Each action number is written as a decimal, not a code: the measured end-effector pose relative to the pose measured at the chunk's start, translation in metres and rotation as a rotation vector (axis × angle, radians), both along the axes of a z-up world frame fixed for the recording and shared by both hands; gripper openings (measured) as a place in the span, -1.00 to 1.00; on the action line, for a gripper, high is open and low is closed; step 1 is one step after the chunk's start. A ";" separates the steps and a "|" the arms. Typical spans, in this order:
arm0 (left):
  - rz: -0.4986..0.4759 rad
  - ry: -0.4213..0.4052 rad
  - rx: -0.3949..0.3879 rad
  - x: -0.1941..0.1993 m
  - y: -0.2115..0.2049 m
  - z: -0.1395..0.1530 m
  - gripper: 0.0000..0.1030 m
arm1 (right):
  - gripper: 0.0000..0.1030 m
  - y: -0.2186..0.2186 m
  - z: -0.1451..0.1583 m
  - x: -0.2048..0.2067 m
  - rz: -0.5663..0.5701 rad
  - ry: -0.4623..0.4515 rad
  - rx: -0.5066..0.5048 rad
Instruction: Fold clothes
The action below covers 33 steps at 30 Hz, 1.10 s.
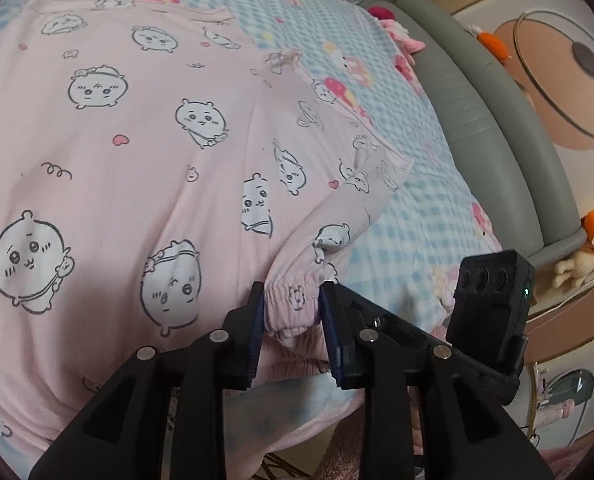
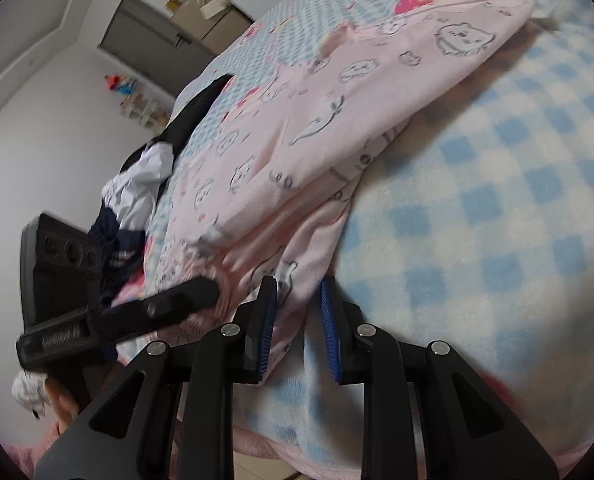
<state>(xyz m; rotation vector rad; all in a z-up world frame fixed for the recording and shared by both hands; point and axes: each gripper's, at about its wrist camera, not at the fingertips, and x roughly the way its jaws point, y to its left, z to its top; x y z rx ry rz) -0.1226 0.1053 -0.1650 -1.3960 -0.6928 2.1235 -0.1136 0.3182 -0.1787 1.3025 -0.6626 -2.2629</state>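
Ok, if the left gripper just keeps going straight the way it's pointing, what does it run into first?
The pink pajama garment. Its gathered elastic edge already sits between the open fingers of the left gripper, so going on would likely push into that bunched fabric at once, with the checked blanket beneath. Exact depth is unclear.

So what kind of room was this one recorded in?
Most likely a bedroom: the pink pyjamas lie on a bed with a blue checked blanket, a padded grey bed frame runs alongside, and more clothes are piled nearby.
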 end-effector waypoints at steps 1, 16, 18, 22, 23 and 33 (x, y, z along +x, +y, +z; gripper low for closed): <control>-0.008 0.003 -0.008 -0.001 0.001 0.001 -0.31 | -0.58 -0.001 -0.002 0.000 0.002 -0.001 -0.003; -0.080 0.026 -0.240 -0.023 0.032 0.007 -0.50 | -0.57 -0.012 -0.003 0.004 0.029 0.031 0.074; -0.052 0.000 -0.251 -0.020 0.026 -0.001 -0.53 | -0.57 -0.010 -0.004 0.004 0.029 0.027 0.069; 0.004 -0.017 -0.204 -0.014 0.006 -0.004 -0.55 | -0.57 -0.006 -0.003 0.004 0.013 0.024 0.050; -0.002 -0.018 -0.190 -0.013 0.004 -0.004 -0.55 | -0.57 -0.005 -0.003 0.004 0.010 0.026 0.046; -0.128 0.013 -0.262 -0.023 0.031 0.004 0.03 | -0.57 -0.012 -0.004 0.005 0.017 0.030 0.081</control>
